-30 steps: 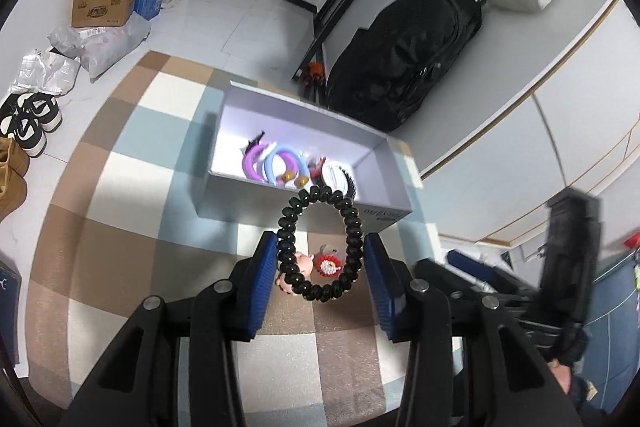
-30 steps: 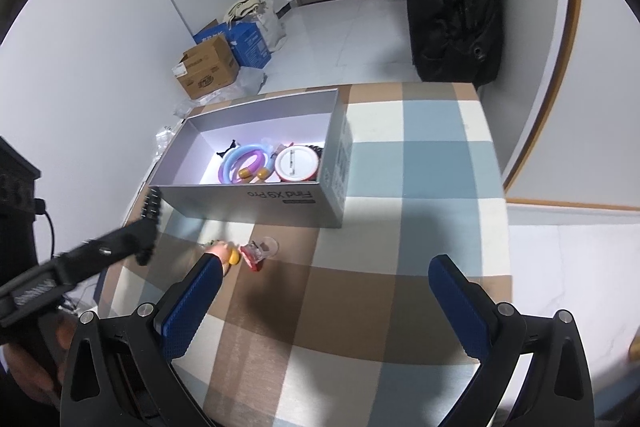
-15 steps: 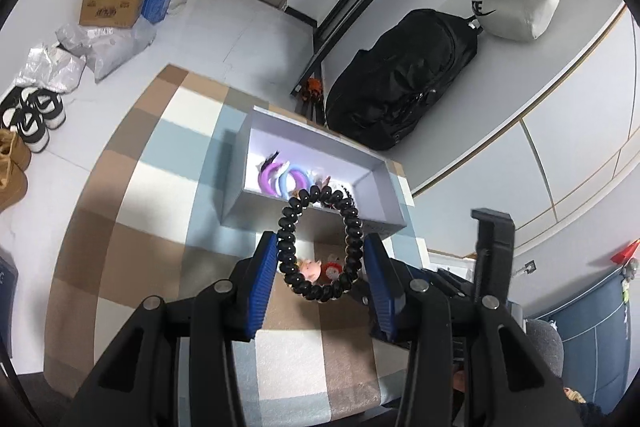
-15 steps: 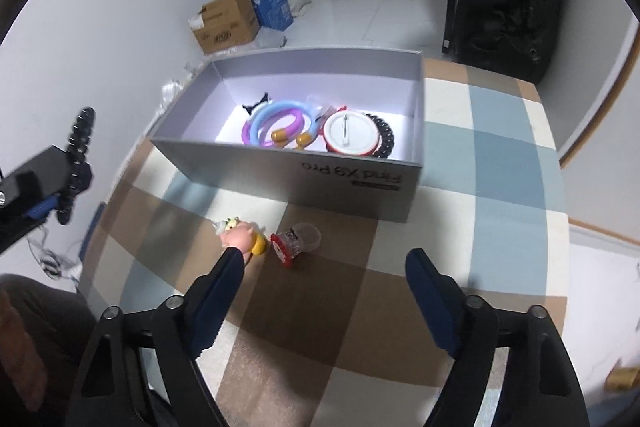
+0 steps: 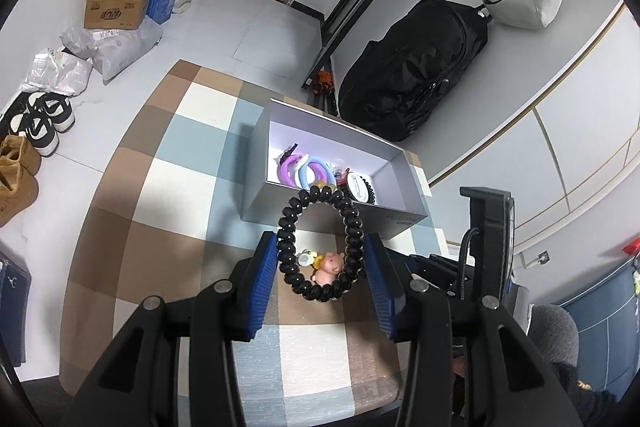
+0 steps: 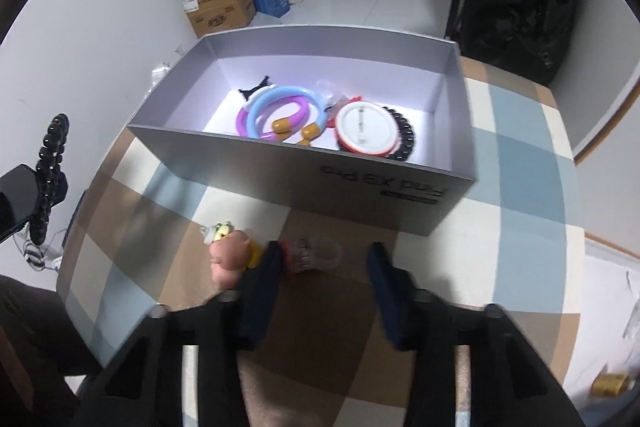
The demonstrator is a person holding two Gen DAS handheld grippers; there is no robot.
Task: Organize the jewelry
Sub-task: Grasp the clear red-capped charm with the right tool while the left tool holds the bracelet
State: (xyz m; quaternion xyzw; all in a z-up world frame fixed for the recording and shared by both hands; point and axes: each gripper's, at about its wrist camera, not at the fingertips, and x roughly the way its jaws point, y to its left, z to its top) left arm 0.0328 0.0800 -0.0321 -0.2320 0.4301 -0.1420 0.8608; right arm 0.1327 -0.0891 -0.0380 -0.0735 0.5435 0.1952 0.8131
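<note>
My left gripper (image 5: 322, 265) is shut on a black bead bracelet (image 5: 352, 227) and holds it upright above the checked table, short of the grey box (image 5: 256, 183). The bracelet also shows at the left edge of the right wrist view (image 6: 50, 155). The grey box (image 6: 304, 183) holds purple and blue rings (image 6: 276, 111), a round white-and-red case (image 6: 362, 129) and black beads. My right gripper (image 6: 324, 267) is open, low over the table, its fingers on either side of a small clear-and-red trinket (image 6: 312, 255). A pink pig figure (image 6: 230, 259) lies just left of it.
A small yellow charm (image 6: 220, 229) lies beside the pig. The checked cloth (image 5: 160, 195) covers the table, whose edges drop to the floor. A black bag (image 5: 416, 67) leans on the wall behind the box. Cardboard boxes (image 6: 222, 9) and shoes (image 5: 40, 123) are on the floor.
My right gripper has moved forward and down to the clear-and-red trinket and its fingers have narrowed around it. My left gripper has risen and drawn back with the bracelet.
</note>
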